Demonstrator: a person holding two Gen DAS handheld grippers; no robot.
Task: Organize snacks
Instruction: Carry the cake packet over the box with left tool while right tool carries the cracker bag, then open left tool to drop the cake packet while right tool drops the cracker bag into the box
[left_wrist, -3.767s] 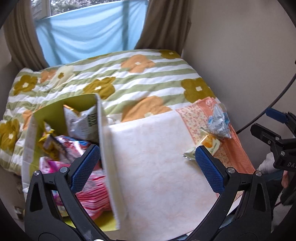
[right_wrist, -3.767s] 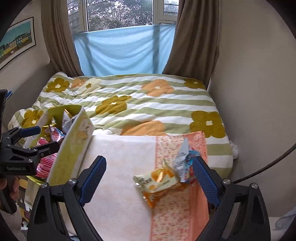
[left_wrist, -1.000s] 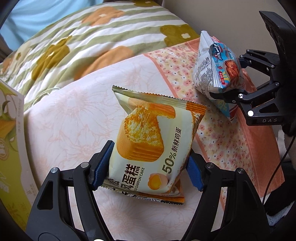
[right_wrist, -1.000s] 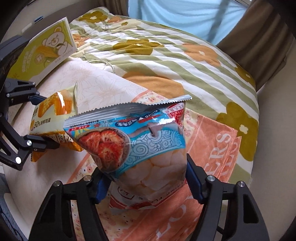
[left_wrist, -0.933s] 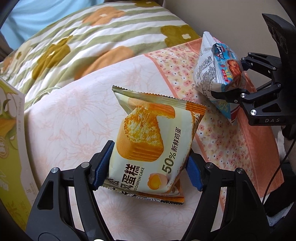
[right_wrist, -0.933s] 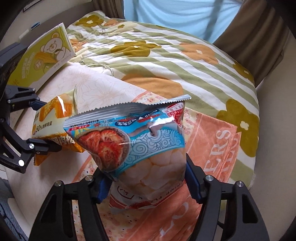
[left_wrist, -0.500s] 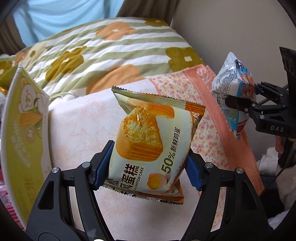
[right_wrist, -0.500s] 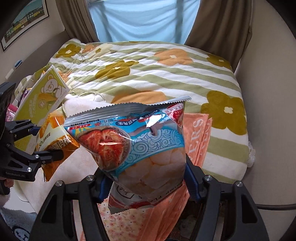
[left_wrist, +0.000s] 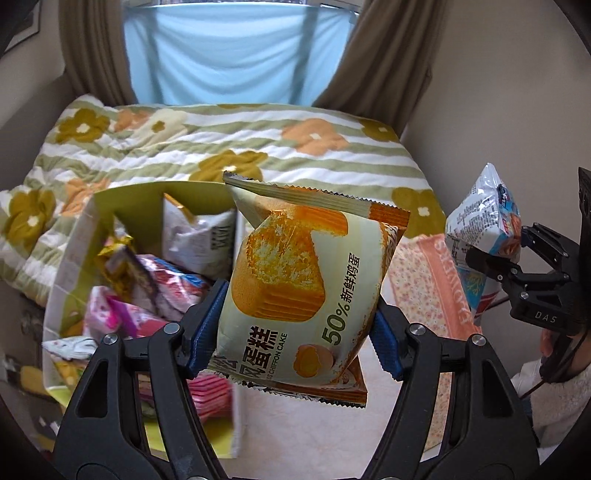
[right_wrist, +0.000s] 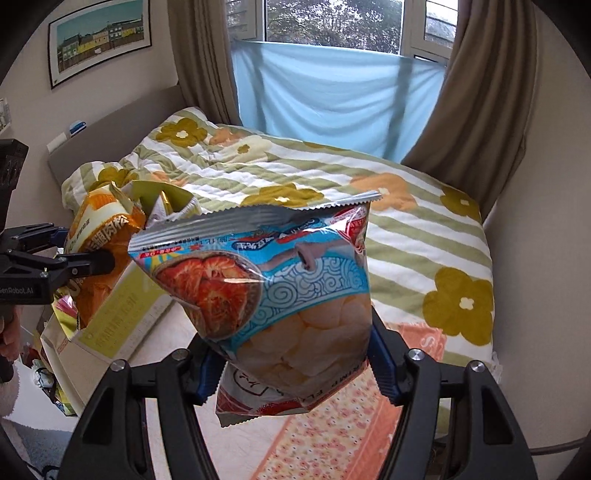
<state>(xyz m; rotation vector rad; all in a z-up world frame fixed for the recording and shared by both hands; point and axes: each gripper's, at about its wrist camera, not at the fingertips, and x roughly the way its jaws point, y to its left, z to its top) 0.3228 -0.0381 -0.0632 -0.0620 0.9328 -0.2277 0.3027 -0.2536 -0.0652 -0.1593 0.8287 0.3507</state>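
My left gripper (left_wrist: 295, 328) is shut on a cream and orange chiffon cake packet (left_wrist: 303, 291) and holds it in the air beside an open yellow-green box (left_wrist: 74, 236) full of snack packets (left_wrist: 162, 288). My right gripper (right_wrist: 295, 365) is shut on a blue and red shrimp chip bag (right_wrist: 280, 295), held up above the towel. In the right wrist view the left gripper (right_wrist: 70, 258) with the cake packet (right_wrist: 99, 236) is at the left, over the box (right_wrist: 122, 314). In the left wrist view the right gripper (left_wrist: 517, 258) with the chip bag (left_wrist: 480, 229) is at the right edge.
The box stands on the left part of a bed with a green-striped flower quilt (right_wrist: 406, 229). A pale towel (left_wrist: 314, 428) and an orange patterned cloth (right_wrist: 332, 435) lie under the grippers. Wall at the right, curtains and window (right_wrist: 332, 96) at the back.
Both grippers have risen and swung left with their packets. The cake packet now hangs at the box, whose inside has come into the left wrist view.
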